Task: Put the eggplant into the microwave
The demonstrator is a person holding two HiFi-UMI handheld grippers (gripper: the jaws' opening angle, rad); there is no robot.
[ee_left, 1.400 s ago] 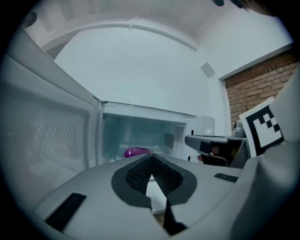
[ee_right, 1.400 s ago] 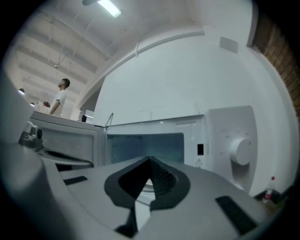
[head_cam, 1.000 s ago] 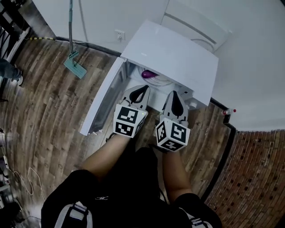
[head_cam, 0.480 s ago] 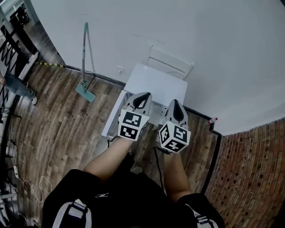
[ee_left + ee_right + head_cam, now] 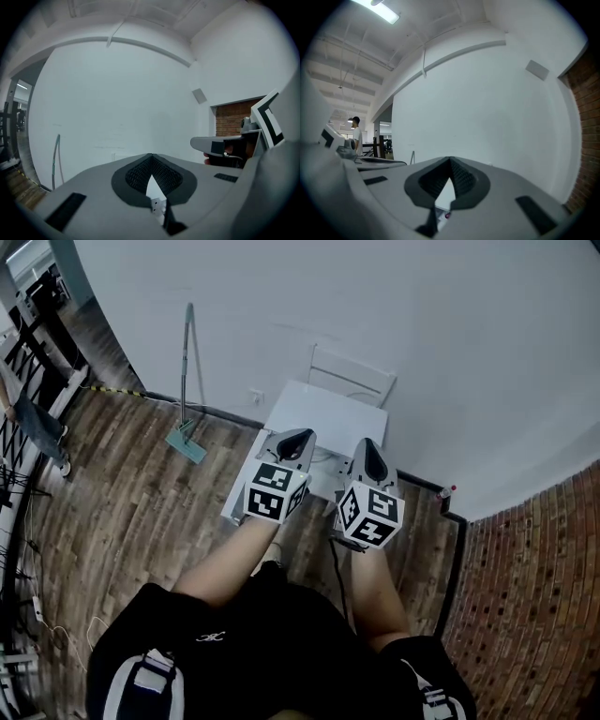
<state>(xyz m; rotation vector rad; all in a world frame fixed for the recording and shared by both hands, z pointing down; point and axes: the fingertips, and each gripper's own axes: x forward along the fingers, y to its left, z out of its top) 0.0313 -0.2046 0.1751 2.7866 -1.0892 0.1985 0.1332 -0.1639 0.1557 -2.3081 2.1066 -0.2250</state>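
The white microwave (image 5: 328, 418) stands on the wooden floor against the wall, far below me, its door (image 5: 242, 491) swung open to the left. Its inside is hidden behind my grippers, so no eggplant shows in the head view. A tiny purple speck (image 5: 447, 215) shows low through the jaw gap in the right gripper view. My left gripper (image 5: 295, 439) (image 5: 151, 157) and right gripper (image 5: 367, 451) (image 5: 450, 161) are held side by side high above the microwave's front. Both are shut with nothing between their fingers and point nearly level at the white wall.
A long-handled mop (image 5: 187, 437) leans on the wall left of the microwave. A white chair (image 5: 352, 376) stands behind it, and a red-capped bottle (image 5: 444, 495) sits by the brick wall (image 5: 534, 596). A person (image 5: 37, 423) and railings are at the far left.
Both grippers have risen away from the open microwave, and the head view has pulled up and back. The eggplant on its plate inside, visible a second ago, is now hidden.
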